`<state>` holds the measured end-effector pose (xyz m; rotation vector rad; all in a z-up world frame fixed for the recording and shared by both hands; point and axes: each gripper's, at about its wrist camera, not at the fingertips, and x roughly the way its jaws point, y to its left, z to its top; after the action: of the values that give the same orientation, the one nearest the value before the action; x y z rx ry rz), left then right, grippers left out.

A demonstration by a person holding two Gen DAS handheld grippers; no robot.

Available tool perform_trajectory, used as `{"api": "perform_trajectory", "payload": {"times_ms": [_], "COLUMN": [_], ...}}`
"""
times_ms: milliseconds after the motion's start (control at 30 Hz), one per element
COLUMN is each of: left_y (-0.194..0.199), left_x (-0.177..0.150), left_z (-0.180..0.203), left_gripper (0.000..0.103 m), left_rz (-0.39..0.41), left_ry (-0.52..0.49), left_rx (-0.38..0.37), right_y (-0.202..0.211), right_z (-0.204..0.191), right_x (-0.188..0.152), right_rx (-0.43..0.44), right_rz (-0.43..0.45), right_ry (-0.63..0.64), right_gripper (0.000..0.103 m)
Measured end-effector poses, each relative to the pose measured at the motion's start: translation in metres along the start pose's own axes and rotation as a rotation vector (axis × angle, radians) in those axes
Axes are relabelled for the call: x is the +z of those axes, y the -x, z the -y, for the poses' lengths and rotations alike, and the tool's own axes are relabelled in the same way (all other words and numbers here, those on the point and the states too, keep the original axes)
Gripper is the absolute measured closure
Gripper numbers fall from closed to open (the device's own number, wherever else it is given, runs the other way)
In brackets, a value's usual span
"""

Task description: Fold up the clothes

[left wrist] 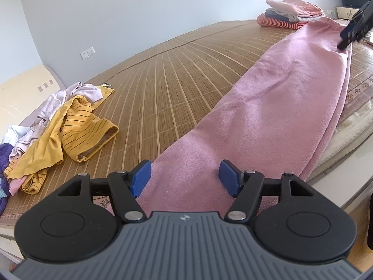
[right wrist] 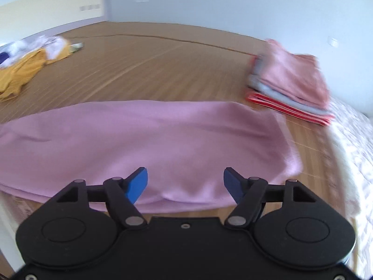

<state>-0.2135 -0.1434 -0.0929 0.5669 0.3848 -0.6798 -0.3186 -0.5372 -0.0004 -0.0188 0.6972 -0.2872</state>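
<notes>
Spreading its blue pads wide, the left gripper (left wrist: 185,178) hovers over the near end of a long pink fleece garment (left wrist: 268,107), with cloth showing between the fingers but nothing pinched. The garment lies stretched along the edge of a bed covered by a bamboo mat (left wrist: 163,74). At its far end the right gripper (left wrist: 356,26) reaches in from the side, its tip at or just above the fabric. In its own blurred view, the right gripper (right wrist: 185,185) is also wide apart, clasping nothing, with the pink fleece garment (right wrist: 149,140) lying crosswise just beyond its pads. A stack of folded clothes (left wrist: 291,11) sits on the mat just past the garment's far end. A loose heap of unfolded clothes (left wrist: 63,126), mostly mustard-yellow striped pieces, lies well apart on the mat's opposite side.
</notes>
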Motion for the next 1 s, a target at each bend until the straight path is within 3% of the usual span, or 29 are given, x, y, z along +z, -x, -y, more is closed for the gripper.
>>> {"api": "perform_trajectory", "payload": {"times_ms": [133,200,267,367,533,600,767,867,1000], "left_y": [0.0,0.0,0.001,0.006,0.032,0.046,0.076,0.084,0.09], "left_x": [-0.001,-0.001,-0.001,0.002,0.002,-0.001,-0.013,-0.022,-0.032], "left_z": [-0.002,-0.004,-0.006,-0.013,-0.035,-0.055,-0.103,-0.122,-0.132], "left_gripper": [0.032,0.031,0.029,0.027,0.027,0.027,0.025,0.025,0.024], "left_rz": [0.003,0.002,-0.006,-0.035,-0.051,-0.028,0.057,0.101,0.14], "left_ry": [0.006,0.015,0.03,0.052,0.068,0.144,0.375,0.487,0.573], "left_rx": [-0.006,-0.011,-0.01,-0.001,0.058,0.066,0.007,-0.043,-0.097], "right_y": [-0.02,-0.016,-0.016,-0.011,0.002,0.01,0.036,0.044,0.045], "right_z": [-0.028,-0.018,-0.004,0.011,0.005,-0.008,-0.07,-0.139,-0.246], "right_x": [-0.002,-0.002,-0.005,-0.01,-0.007,0.0,0.014,0.01,-0.009], "right_rx": [0.011,0.029,0.017,-0.023,-0.061,-0.026,0.167,0.317,0.362], "right_rz": [-0.08,-0.093,-0.117,-0.139,-0.077,0.005,0.255,0.33,0.327], "right_ry": [0.179,0.143,0.094,0.052,0.034,0.02,0.051,0.161,0.478], "right_gripper": [0.029,0.027,0.022,0.021,0.021,0.021,0.019,0.017,0.017]}}
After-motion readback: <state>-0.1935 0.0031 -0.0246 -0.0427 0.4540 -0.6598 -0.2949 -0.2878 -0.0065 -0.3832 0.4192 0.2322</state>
